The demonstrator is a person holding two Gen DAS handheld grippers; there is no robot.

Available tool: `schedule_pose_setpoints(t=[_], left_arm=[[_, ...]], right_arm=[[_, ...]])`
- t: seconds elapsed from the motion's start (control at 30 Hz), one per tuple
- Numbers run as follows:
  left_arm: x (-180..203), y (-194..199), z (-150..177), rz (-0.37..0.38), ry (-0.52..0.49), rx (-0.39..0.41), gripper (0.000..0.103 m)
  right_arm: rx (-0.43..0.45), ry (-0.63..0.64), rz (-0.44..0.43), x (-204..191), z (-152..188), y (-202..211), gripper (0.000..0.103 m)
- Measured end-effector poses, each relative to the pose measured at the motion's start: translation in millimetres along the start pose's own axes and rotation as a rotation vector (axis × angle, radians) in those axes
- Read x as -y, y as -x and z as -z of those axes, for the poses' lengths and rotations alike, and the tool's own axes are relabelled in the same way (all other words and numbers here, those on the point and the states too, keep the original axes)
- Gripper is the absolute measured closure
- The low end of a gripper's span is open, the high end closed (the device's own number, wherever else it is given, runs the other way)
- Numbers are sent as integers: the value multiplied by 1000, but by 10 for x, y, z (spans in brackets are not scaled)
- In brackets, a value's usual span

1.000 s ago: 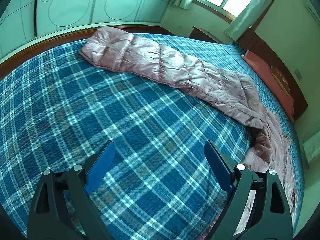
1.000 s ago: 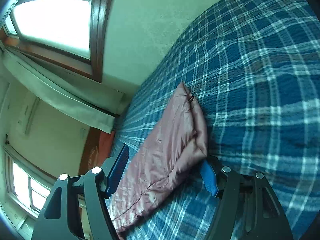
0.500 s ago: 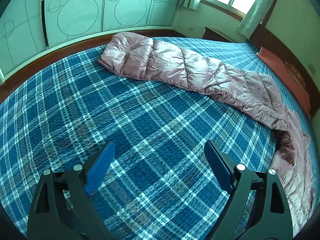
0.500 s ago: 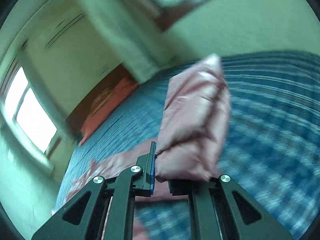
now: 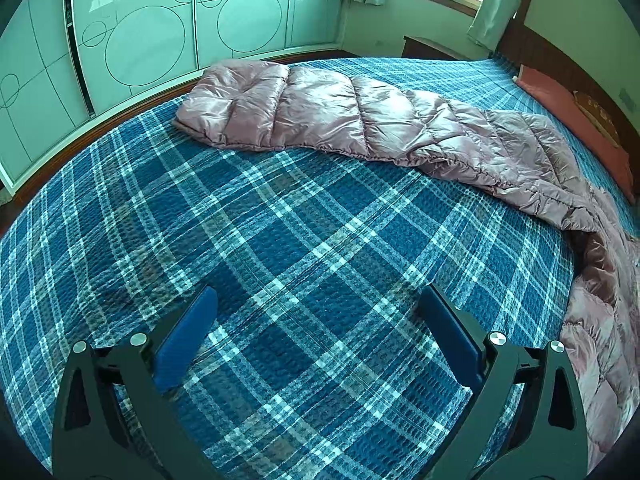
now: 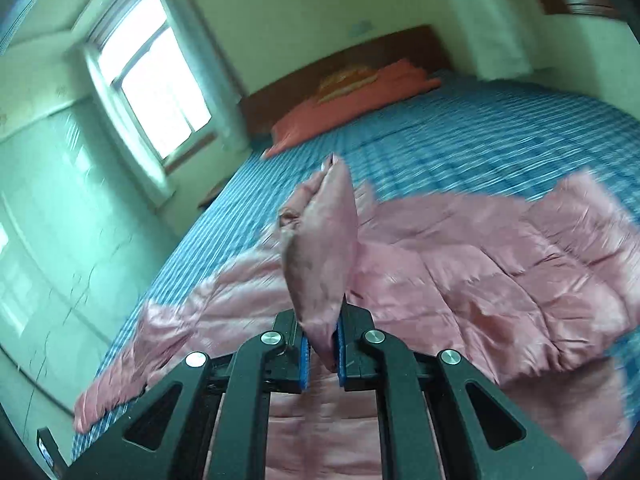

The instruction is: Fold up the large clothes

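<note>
A long pink quilted down jacket lies stretched across the blue plaid bed, its far end near the wardrobe side. My left gripper hovers over bare bedcover well short of the jacket; its jaws are opening, with nothing between them. In the right wrist view, my right gripper is shut on a bunched end of the jacket, which sticks up above the rest of the jacket spread below. That view is motion-blurred.
Sliding wardrobe doors run along the far side of the bed. An orange pillow lies against the wooden headboard. A window is on the left wall, and a bedside cabinet stands in the corner.
My right gripper closed on the jacket's end, lifted it and swung it over the rest of the jacket while rolling. My left gripper's jaws spread a little wider and its view tilted slightly.
</note>
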State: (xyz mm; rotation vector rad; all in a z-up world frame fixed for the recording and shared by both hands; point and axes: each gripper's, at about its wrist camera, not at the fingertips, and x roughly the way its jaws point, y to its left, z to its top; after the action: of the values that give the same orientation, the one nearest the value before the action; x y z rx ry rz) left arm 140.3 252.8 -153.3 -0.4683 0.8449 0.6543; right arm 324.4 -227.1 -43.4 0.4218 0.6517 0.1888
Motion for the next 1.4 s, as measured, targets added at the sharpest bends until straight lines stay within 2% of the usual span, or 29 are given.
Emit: schedule_pose_setpoints(t=[0.27, 0.37, 0.47, 0.5, 0.53, 0.6, 0.67, 0.73, 0.8, 0.87, 0.9, 0.97, 1.0, 1.07, 1.1, 1.2, 1.23, 1.4], left_arm=[[-24, 11, 45, 5, 3, 7, 2], [-26, 4, 45, 5, 3, 7, 2], [-24, 7, 47, 3, 2, 7, 2], [-25, 6, 47, 3, 2, 6, 2], [-28, 4, 48, 4, 2, 6, 2], [-25, 4, 50, 4, 3, 7, 2], [-23, 3, 51, 5, 3, 7, 2], [-21, 2, 51, 4, 3, 7, 2], [-15, -2, 47, 4, 3, 8, 2], [-36, 25, 79, 1, 1, 8, 2], [-35, 22, 75, 1, 1, 8, 2], [-30, 15, 69, 1, 1, 8, 2], [-27, 12, 65, 2, 2, 8, 2], [-19, 6, 61, 2, 2, 8, 2], [-28, -1, 65, 1, 1, 8, 2], [-17, 0, 61, 0, 1, 8, 2], [-19, -2, 64, 0, 1, 8, 2], [-16, -3, 69, 1, 2, 9, 2]], right_arm=[[-166, 87, -60, -491, 373, -517, 93], [-235, 136, -57, -628, 528, -658, 93], [-321, 186, -58, -735, 661, -808, 87], [-332, 197, -58, -750, 680, -824, 81], [-333, 211, -77, -785, 707, -816, 64], [-313, 218, -116, -818, 695, -683, 45], [-283, 213, -147, -776, 623, -492, 45], [-221, 185, -163, -618, 487, -207, 45], [-170, 170, -125, -412, 370, -17, 45], [-99, 123, -14, 73, 140, 221, 47], [-83, 105, 23, 226, 84, 270, 54], [-48, -7, 171, 868, -128, 393, 65], [-36, -48, 212, 1079, -174, 429, 72], [-20, -135, 343, 1621, -252, 453, 75], [-32, -148, 365, 1757, -234, 417, 78], [-116, -149, 344, 1939, -176, 192, 78], [-181, -142, 315, 1977, -101, 24, 78], [-161, -92, 358, 1815, -174, 81, 78]])
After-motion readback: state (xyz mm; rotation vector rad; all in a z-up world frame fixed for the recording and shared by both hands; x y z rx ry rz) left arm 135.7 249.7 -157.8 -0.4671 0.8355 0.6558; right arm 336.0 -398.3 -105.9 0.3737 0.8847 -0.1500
